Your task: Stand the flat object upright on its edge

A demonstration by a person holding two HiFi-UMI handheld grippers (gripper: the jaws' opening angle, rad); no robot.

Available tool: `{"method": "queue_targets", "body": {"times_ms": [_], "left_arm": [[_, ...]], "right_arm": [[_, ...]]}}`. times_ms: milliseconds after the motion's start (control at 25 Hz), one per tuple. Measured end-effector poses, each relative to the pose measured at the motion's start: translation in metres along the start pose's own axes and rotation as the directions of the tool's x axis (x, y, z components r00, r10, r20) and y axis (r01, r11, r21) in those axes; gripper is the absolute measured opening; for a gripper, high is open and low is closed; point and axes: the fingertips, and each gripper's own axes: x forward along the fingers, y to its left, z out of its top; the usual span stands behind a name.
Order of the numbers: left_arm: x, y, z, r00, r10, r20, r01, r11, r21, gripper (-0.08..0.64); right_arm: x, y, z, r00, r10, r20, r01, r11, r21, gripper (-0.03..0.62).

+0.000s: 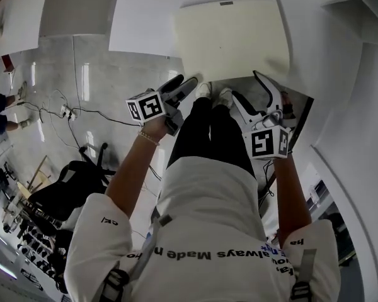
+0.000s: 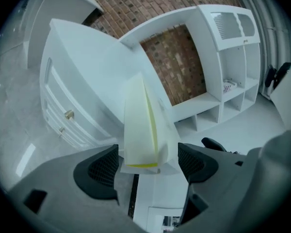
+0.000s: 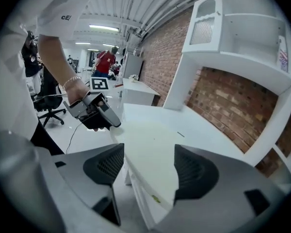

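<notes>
The pale cream flat rectangular board (image 1: pixel 233 39) lies flat on the white cabinet top (image 1: pixel 145 24), not yet raised. The left gripper (image 1: pixel 186 80) and right gripper (image 1: pixel 246 84) are at the board's near edge, jaws spread and pinching nothing.

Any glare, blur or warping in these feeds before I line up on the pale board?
Head view: sharp and evenly lit, but the board hardly contrasts with the white desk; glare streaks on the floor. Left gripper view: heavy fisheye bending, board edge crisp. Right gripper view: board pale and low-contrast, corners dark.
</notes>
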Motion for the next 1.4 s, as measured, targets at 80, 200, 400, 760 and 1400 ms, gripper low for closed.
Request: {"method": "queue_targets", "body": {"times_ms": [80,200,400,760,1400], "left_arm": [[0.009,0.0,-0.004,1.0,-0.022,-0.005,0.021,0.999,-0.029,0.348],[0.017,0.004,-0.011,0.999,-0.034,-0.009,0.033,0.998,-0.057,0.348],[0.026,0.005,-0.017,0.995,-0.102,0.001,0.101,0.986,-0.132,0.348],[0.023,-0.008,-0.011,0.99,-0.145,0.0,0.144,0.985,-0.091,0.302],[-0.001,-0.057,0.044,0.992,-0.048,0.119,0.04,0.997,0.073,0.288]], "right_arm": [[0.009,0.0,-0.013,1.0,0.003,-0.018,-0.003,1.0,-0.017,0.282],[0.022,0.006,-0.034,0.999,0.009,-0.048,-0.011,0.999,-0.048,0.287],[0.037,0.006,-0.058,0.995,-0.005,-0.097,-0.007,0.993,-0.121,0.288],[0.046,-0.003,-0.072,0.99,-0.054,-0.128,0.031,0.984,-0.176,0.284],[0.047,-0.024,-0.044,0.996,-0.074,-0.044,0.07,0.995,-0.074,0.271]]}}
